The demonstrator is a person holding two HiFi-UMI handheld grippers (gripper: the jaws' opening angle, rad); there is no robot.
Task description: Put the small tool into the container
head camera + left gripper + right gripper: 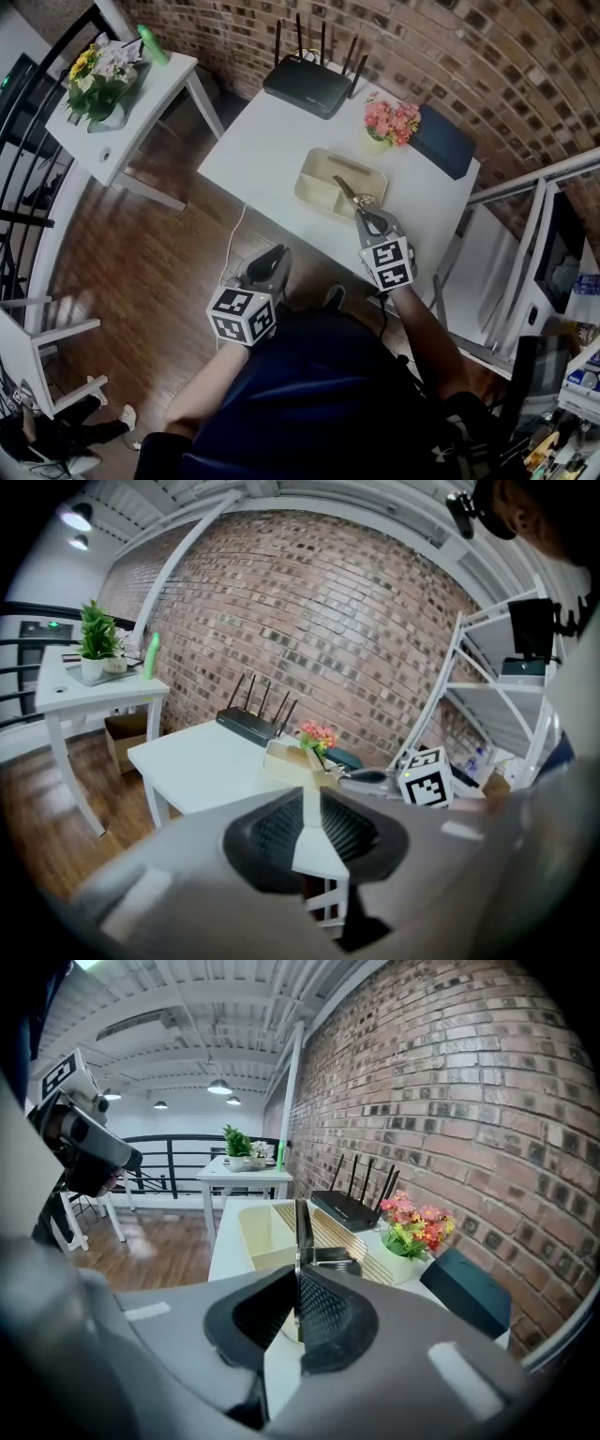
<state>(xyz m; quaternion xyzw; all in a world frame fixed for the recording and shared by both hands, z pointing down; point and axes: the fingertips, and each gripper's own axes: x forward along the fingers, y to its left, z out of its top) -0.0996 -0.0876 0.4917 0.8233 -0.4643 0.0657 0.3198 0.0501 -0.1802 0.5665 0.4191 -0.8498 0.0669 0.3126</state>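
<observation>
A cream container [317, 180] with compartments stands on the white table [272, 141]. My right gripper [362, 215] is shut on a small thin metal tool [344, 191], which points up and left over the container's near right part. In the right gripper view the tool [302, 1227] sticks out edge-on from the closed pads of my right gripper [298, 1281], above the container [262, 1234]. My left gripper [277, 255] hangs off the table's near edge over the floor. Its jaws [309, 795] stand a narrow gap apart with nothing between them.
On the table's far side sit a black router [305, 84], a pot of pink flowers [390, 123] and a dark blue box [442, 142]. A white side table [141, 103] with flowers stands at the left. White shelving [548, 253] rises at the right.
</observation>
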